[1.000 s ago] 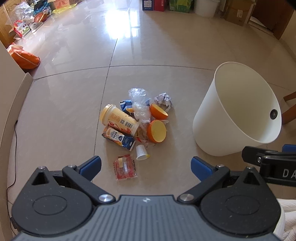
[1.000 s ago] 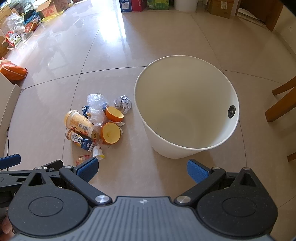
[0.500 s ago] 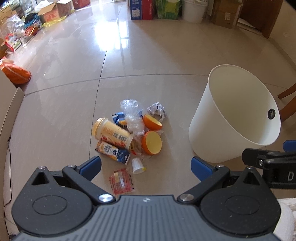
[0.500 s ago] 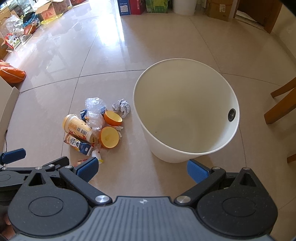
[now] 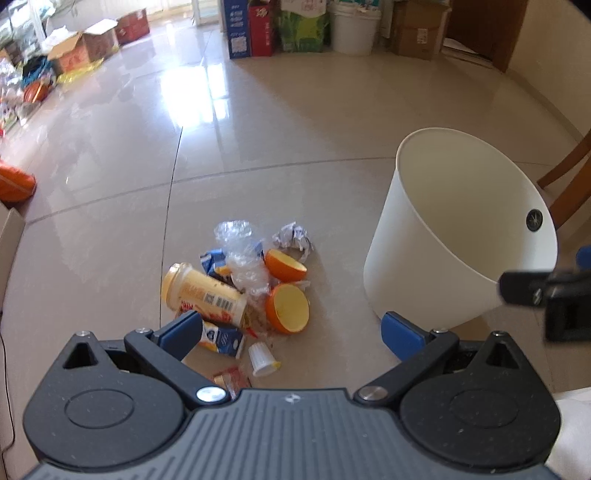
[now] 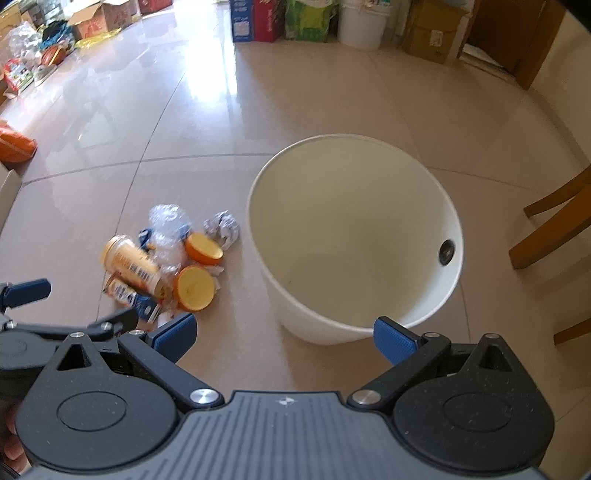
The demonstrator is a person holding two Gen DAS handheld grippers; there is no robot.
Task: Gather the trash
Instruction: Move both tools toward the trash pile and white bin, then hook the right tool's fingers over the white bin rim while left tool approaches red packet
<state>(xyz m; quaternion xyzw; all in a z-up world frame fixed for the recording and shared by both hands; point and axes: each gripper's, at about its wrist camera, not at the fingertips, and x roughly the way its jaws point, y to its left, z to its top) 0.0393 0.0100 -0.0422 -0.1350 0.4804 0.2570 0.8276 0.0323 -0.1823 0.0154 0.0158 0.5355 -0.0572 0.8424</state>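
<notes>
A heap of trash lies on the tiled floor: a yellow cup [image 5: 202, 291] on its side, two orange halves [image 5: 287, 308], a blue milk carton [image 5: 221, 339], clear plastic wrap [image 5: 242, 258], crumpled paper [image 5: 293, 238], a small white cup [image 5: 260, 359] and a red wrapper [image 5: 231, 379]. An empty white bin [image 5: 458, 236] stands to its right, also central in the right wrist view [image 6: 354, 236]. My left gripper [image 5: 291, 334] hangs open above the heap's near edge. My right gripper [image 6: 282, 338] is open in front of the bin, holding nothing.
Cardboard boxes, a blue and red carton [image 5: 247, 29] and a white bucket [image 5: 352, 27] line the far wall. Wooden chair legs [image 6: 550, 229] stand right of the bin. An orange bag [image 5: 14, 182] lies far left. Bare shiny tiles stretch beyond the heap.
Both views have tilted up and the trash heap has slid lower in frame, nearer my fingers. Both grippers stay open.
</notes>
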